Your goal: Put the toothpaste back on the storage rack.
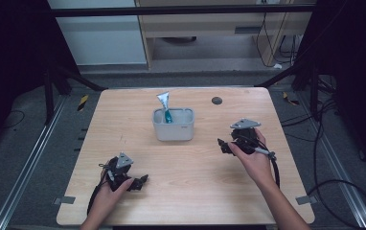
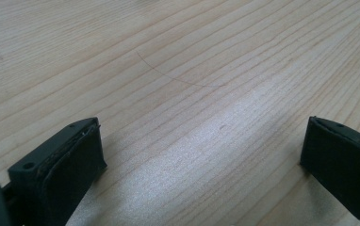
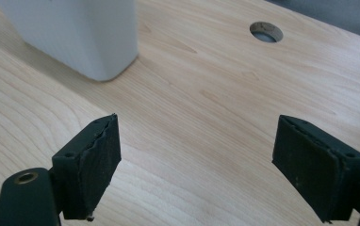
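Your left gripper (image 1: 142, 181) and right gripper (image 1: 222, 143), both matte black, rest released and empty over the pale, fine-grained wooden table (image 1: 123, 120), well apart from the rounded grey plastic bin (image 1: 174, 130) at its centre; a crimped toothpaste tube (image 1: 165, 108), white above, teal below, stands inside, its lettering unreadable, near a round cable hole (image 1: 216, 100)

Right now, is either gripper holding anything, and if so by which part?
Nothing is held. The left gripper and the right gripper both stand open over bare wooden table; the tube stands in the grey bin.
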Demonstrator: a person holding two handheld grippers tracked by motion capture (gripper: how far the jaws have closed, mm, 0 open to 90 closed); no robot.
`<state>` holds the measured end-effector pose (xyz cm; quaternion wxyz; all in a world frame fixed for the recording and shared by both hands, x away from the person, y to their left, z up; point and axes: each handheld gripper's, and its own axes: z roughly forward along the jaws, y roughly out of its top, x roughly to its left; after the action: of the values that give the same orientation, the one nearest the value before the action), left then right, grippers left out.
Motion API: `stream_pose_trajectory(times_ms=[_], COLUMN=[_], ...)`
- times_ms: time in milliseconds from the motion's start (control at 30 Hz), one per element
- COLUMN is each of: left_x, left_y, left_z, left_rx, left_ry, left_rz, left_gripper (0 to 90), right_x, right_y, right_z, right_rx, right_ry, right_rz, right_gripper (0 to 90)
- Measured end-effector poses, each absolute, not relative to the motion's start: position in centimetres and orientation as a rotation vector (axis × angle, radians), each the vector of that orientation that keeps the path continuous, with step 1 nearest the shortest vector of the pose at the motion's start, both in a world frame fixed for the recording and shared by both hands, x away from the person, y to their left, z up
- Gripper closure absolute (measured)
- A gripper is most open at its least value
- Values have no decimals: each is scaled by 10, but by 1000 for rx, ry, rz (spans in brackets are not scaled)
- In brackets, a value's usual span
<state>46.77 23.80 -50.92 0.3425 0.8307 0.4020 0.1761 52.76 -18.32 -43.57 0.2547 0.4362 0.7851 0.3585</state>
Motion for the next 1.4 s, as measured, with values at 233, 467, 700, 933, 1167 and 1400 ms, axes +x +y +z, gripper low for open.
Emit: stream_pose_trajectory(times_ms=[233, 467, 700, 933, 1167, 1400], left_x=[468, 468, 468, 468, 468, 468], left_y=[238, 238, 238, 238, 238, 238], left_z=[-509, -509, -509, -509, -509, -509], left_rx=[2160, 2159, 2159, 2159, 2159, 2159], left_ry=[1045, 1045, 1045, 1045, 1045, 1046], left_rz=[458, 458, 458, 458, 458, 458], left_gripper=[0, 0, 0, 0, 0, 0], right_x=[525, 522, 522, 522, 529, 536], right_y=[-194, -202, -206, -209, -223, -231], right_z=[-449, -464, -480, -490, -499, -501], right_rx=[1223, 1258, 1288, 1312, 1367, 1401], right_ry=[2152, 2169, 2194, 2192, 2147, 2123], right_rz=[957, 947, 950, 970, 988, 985], right_gripper=[172, 174, 174, 173, 166, 165])
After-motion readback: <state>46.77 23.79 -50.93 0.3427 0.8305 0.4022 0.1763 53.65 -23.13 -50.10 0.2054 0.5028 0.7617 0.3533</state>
